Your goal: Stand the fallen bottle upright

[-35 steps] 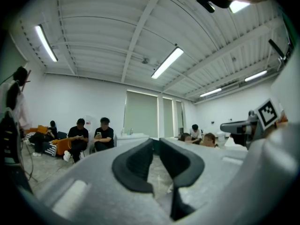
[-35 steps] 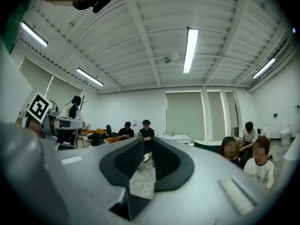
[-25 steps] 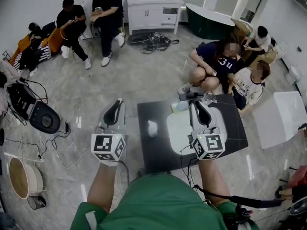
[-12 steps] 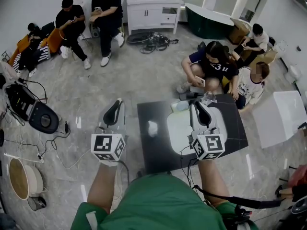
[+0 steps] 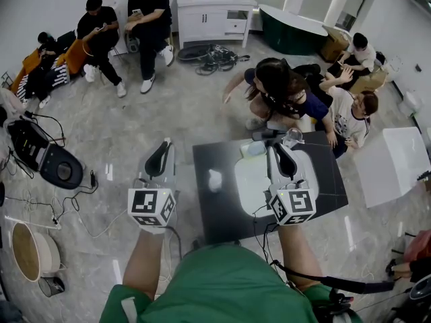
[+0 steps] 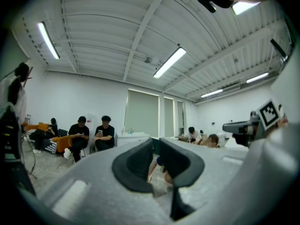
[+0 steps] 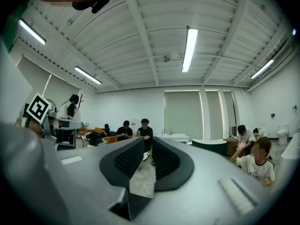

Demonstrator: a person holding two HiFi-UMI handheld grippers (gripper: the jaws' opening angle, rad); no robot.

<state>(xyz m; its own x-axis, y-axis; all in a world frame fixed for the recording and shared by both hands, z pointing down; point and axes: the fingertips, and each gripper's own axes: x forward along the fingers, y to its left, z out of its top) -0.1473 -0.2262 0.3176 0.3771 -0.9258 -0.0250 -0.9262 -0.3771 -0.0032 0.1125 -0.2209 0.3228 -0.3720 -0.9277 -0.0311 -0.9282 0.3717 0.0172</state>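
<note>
Head view gives you one change only: the person in the dark top (image 5: 279, 89), who was crouching at the far end of the dark table (image 5: 323, 197) a second ago, now leans out over the floor with an arm stretched to the left. Nothing on the table has shifted. The pale rectangular tray (image 5: 250, 184) lies where it was.

Your left gripper (image 5: 161, 147) hangs level beside the table's left edge. Your right gripper (image 5: 277, 147) hangs level above the tray. Both have their jaws closed on nothing.

The small white bottle (image 5: 214, 179) sits on bare tabletop between the two grippers, just left of the tray. It is too small to be sure, but it looks to be lying down.

So the task has not begun. You will need to open a gripper before you reach, and it would be wise to mind the person moving near the far edge.
</note>
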